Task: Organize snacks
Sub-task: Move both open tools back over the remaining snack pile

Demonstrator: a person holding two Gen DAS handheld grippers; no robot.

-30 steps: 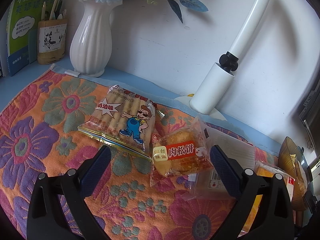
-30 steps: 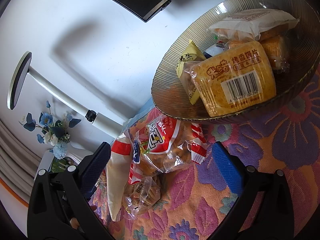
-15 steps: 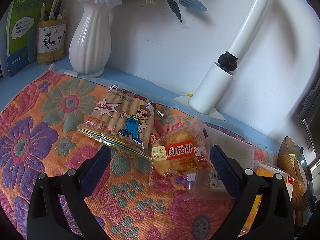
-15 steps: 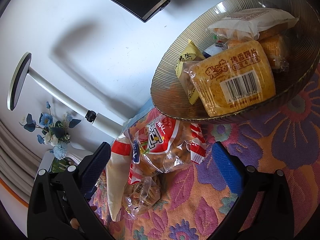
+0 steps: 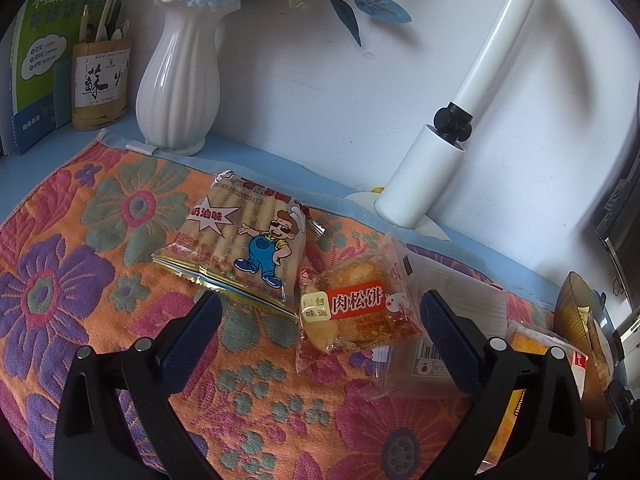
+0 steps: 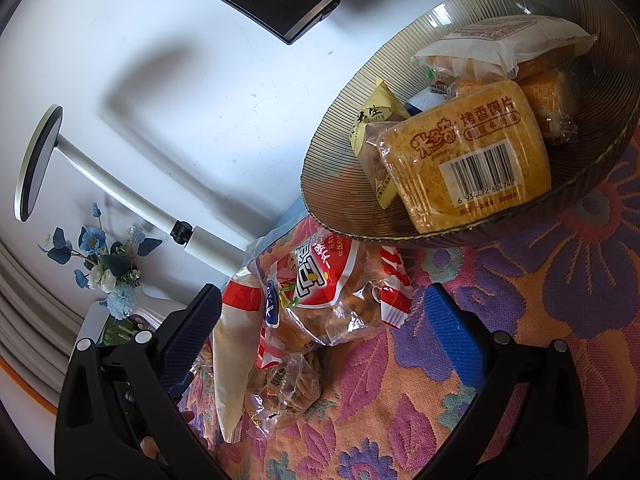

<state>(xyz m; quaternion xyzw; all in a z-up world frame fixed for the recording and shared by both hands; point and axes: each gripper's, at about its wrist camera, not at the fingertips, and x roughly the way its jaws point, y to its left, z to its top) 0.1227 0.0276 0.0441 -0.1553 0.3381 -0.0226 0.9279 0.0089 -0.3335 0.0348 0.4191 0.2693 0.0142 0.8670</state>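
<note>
Both blue-padded grippers, left [image 5: 320,332] and right [image 6: 322,332], hang spread apart and empty over loose packets, seemingly lining up pickups for the ribbed amber glass bowl [image 6: 336,168].

Lighting/quality, both wrist views: you get bright daylight, sharp focus at centre. Lamp arm [image 5: 486,60] throws a soft-edged shadow on the white wall [image 5: 304,92]. Glare on bowl rim [image 6: 440,16] and snack wrappers. Strong fisheye bend w/ dark vignette at your corners.
</note>
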